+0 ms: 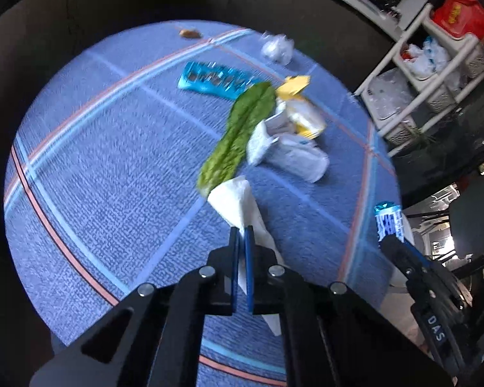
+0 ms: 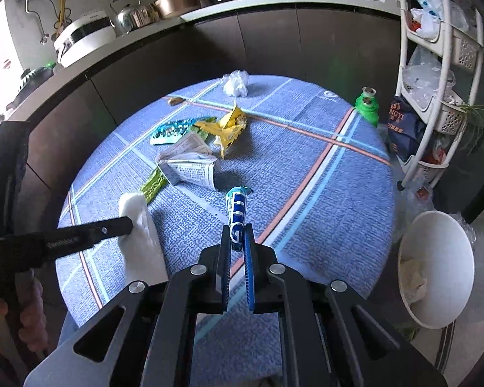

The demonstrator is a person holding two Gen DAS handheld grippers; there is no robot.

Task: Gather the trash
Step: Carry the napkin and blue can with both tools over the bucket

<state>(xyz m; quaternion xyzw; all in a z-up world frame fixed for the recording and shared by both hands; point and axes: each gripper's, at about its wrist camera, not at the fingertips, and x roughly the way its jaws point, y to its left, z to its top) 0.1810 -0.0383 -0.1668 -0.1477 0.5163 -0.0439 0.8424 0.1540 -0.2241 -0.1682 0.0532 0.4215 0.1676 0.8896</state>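
Left gripper [image 1: 241, 230]: clamped on a white paper towel [image 1: 238, 203] — lifted above the blue checked tablecloth [image 1: 119, 174].
Right gripper [image 2: 237, 229]: pinching a blue-and-white wrapper [image 2: 237, 209], raised over the table.
Remaining litter: lettuce leaf [image 1: 238, 132], crumpled newspaper [image 2: 190, 164], yellow packet [image 2: 229, 125], teal wrapper [image 2: 171, 130] — mid-table.
White bin [image 2: 435, 271]: beside the table, right.

daylight from the left, left wrist view motion-blurred, fisheye edges dark and bent.

wrappers [image 2: 196, 129] behind newspaper [image 2: 190, 166] on table [image 2: 306, 225] | bin [image 2: 435, 267] right of table
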